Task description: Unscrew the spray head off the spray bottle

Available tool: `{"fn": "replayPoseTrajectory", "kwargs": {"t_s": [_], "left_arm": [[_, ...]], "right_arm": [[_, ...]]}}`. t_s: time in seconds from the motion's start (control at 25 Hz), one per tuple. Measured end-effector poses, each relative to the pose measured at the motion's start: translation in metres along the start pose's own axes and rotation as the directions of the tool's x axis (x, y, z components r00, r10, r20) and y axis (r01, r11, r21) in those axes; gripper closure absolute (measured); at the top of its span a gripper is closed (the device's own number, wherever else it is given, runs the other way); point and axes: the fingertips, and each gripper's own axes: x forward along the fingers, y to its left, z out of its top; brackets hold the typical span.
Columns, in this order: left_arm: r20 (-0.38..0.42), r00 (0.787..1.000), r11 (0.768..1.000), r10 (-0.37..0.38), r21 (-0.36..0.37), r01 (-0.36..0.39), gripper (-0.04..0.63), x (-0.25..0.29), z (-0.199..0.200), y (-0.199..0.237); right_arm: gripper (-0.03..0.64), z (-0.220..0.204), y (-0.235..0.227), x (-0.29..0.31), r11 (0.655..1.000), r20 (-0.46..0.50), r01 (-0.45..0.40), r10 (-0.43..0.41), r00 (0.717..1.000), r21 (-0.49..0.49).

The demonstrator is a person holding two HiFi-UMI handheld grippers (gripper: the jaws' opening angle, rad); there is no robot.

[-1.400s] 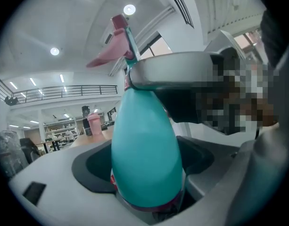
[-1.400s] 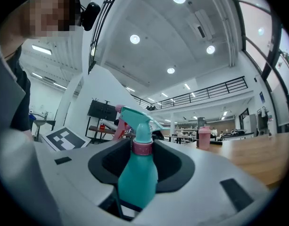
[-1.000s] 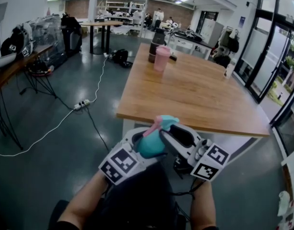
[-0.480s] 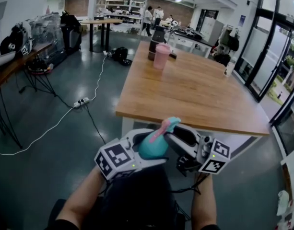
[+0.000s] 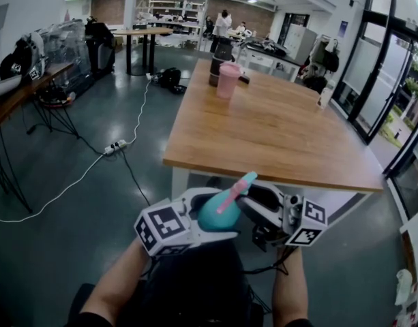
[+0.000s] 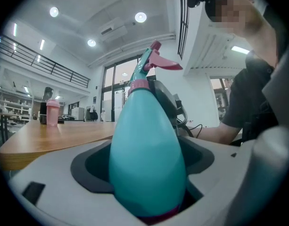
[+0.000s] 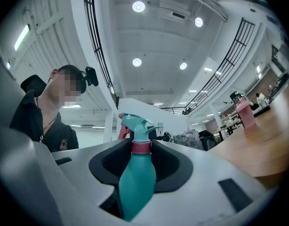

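Both claws are squeezing the spray bottle (image 5: 214, 218). Your left claw (image 6: 146, 175) holds its fat belly. Your right claw (image 7: 137, 182) holds the thinner part under the pink ring (image 7: 141, 146). The bottle is in the air, near the table (image 5: 277, 135) edge. If you twist now, the smooth bottle may slip and fall, because neither claw holds the spray head (image 5: 239, 186). The bottle leans, bottom toward you, head up toward the table.
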Motion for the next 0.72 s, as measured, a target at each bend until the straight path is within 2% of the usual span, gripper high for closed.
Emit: {"fn": "replayPoseTrajectory", "kwargs": {"t_s": [0.16, 0.36, 0.52, 0.64, 0.72], "left_arm": [[0.014, 0.991, 0.991, 0.130, 0.023, -0.130, 0.173, -0.001, 0.002, 0.018], [0.067, 0.948, 0.948, 0.312, 0.044, -0.315, 0.175, -0.010, 0.013, 0.043], [0.068, 0.915, 0.914, 0.398, 0.052, -0.401, 0.175, -0.016, 0.011, 0.056], [0.050, 0.890, 0.889, 0.453, 0.050, -0.456, 0.175, -0.020, 0.007, 0.065], [0.033, 0.877, 0.874, 0.480, 0.063, -0.481, 0.175, -0.019, 0.003, 0.068]], "right_arm": [[0.465, 0.001, -0.009, 0.004, 0.987, -0.031, 0.132, -0.135, 0.990, -0.086], [0.462, 0.003, -0.017, 0.004, 0.950, -0.045, 0.275, -0.284, 0.958, -0.150], [0.458, 0.012, -0.009, 0.006, 0.933, 0.001, 0.337, -0.340, 0.940, -0.127], [0.356, 0.021, 0.003, 0.015, 0.930, 0.038, 0.356, -0.354, 0.935, -0.088], [0.338, 0.024, 0.005, 0.022, 0.920, 0.049, 0.384, -0.381, 0.923, -0.080]]}}
